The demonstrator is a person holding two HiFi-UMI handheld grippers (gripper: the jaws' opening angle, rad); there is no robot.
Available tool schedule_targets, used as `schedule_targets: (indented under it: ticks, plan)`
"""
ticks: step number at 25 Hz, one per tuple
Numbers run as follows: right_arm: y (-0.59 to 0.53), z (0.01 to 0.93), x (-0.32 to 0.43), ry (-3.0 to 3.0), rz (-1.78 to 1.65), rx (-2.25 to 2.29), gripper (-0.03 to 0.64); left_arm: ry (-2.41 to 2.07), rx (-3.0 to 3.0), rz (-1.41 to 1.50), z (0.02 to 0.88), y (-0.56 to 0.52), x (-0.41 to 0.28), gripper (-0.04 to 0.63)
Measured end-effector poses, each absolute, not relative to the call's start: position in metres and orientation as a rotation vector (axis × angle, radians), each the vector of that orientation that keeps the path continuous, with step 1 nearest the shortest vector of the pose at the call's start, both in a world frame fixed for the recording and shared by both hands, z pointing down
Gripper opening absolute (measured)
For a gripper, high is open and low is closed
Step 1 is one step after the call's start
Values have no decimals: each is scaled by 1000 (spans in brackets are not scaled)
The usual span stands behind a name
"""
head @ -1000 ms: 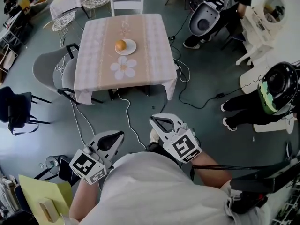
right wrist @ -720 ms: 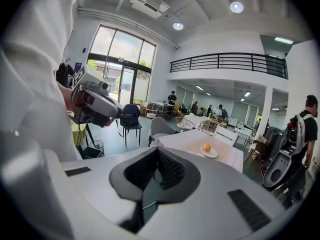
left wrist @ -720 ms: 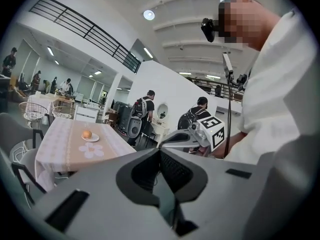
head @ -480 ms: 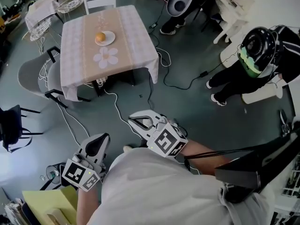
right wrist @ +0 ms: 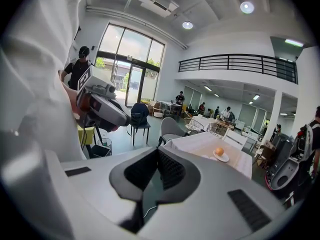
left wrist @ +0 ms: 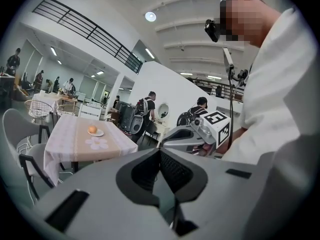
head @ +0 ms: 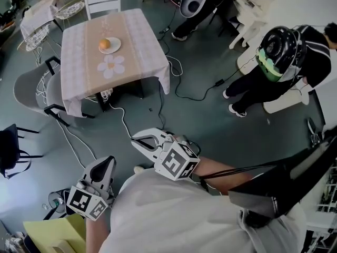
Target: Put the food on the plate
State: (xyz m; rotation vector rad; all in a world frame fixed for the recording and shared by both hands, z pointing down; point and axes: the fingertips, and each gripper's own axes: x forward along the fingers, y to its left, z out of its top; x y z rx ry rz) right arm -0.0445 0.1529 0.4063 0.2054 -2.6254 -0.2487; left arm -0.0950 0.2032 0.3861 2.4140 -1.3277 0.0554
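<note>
A square surface (head: 142, 38) under a pale checked cloth stands in a big open hall with a grey floor; on its tan middle strip sits a white plate (head: 114, 48) carrying the food (head: 105, 44), a round orange piece, with a flower-shaped mat (head: 111, 66) just beside the plate; a white chair (head: 102, 1) is at the far side, a grey chair (head: 29, 88) at the left side, and wire baskets (head: 71, 8) are beyond it; black and white cables (head: 195, 96) trail across the floor from under the cloth; a person in black wearing a dark helmet (head: 279, 49) sits at the right, well apart from the surface; the gripper views show a high white ceiling with round lights, a railed balcony and tall windows.

The left tool (head: 109, 162) and the right tool (head: 138, 140) hang low by the wearer's body, far from the surface; each has its jaws pressed together with nothing between them.

Against a second ago, the surface has slid up and to the left in the head view and looks smaller; the helmeted person has come further into the picture; the food lies on the plate as before; both tools stay closed and have drifted leftward and lower.
</note>
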Motion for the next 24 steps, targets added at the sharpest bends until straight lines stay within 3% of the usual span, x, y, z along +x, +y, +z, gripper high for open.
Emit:
schedule_targets:
  ticks: [24]
  plan:
    - [153, 409, -76, -2608, -293, 130, 12, -1385, 2370, 43, 395, 210, -124, 9]
